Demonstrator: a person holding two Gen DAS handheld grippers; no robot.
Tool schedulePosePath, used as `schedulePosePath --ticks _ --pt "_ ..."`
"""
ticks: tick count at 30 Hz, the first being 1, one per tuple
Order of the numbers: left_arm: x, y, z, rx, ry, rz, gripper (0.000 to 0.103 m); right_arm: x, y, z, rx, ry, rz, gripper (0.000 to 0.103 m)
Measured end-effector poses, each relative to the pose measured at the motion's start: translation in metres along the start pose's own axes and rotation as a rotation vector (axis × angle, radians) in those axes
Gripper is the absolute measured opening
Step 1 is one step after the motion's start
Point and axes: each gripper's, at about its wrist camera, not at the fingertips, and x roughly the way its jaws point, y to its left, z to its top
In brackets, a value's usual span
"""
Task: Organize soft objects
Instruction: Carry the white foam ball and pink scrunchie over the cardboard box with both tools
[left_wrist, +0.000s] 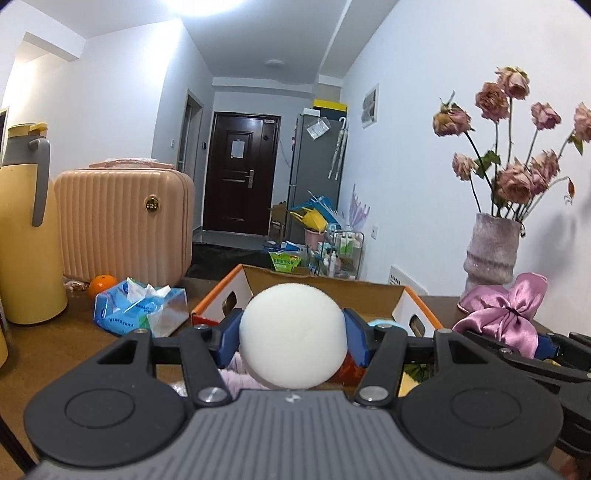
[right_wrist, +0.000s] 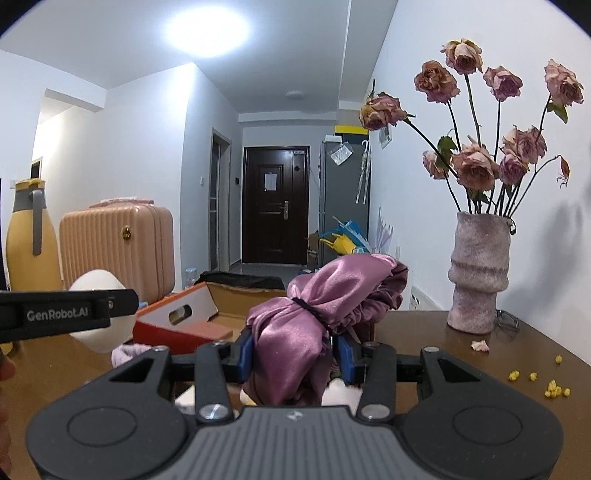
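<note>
You had both grippers loaded at this moment. Your left gripper (left_wrist: 293, 334) was partly closed, its blue pads pressed against either side of the white foam ball (left_wrist: 293, 334), which bulged only slightly, so the squeeze looked light enough to hold it without crushing it. Your right gripper (right_wrist: 295, 354) was nearly shut, pinching the purple satin pouch (right_wrist: 314, 314) just below its tied neck, probably because the gathered cloth there gave the pads something firm to bite on.

Both things hung above the table (right_wrist: 424, 343), in front of the open cardboard box (left_wrist: 325, 291), whose flaps stood up and whose mouth faced you. That box seemed to be where the soft things were meant to go; something pale blue (left_wrist: 384, 322) already showed at its rim, though the ball hid most of the inside, so I could not tell what else lay there.

Beneath your grippers more soft pieces waited, among them a lilac knitted thing (right_wrist: 127, 352). The vase of dried roses (right_wrist: 478, 273) stood close on the right, so the pouch needed a clear path past it.
</note>
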Motion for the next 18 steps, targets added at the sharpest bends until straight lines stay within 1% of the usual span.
schedulePosePath --ticks 9,18 --pt "0.021 0.009 0.012 -0.039 -0.012 0.036 0.059 0.021 0.003 0.016 0.015 -0.039 -0.001 0.043" --pt "0.045 0.011 0.022 -0.063 -0.022 0.056 0.059 0.048 0.000 0.024 0.033 -0.032 -0.005 0.043"
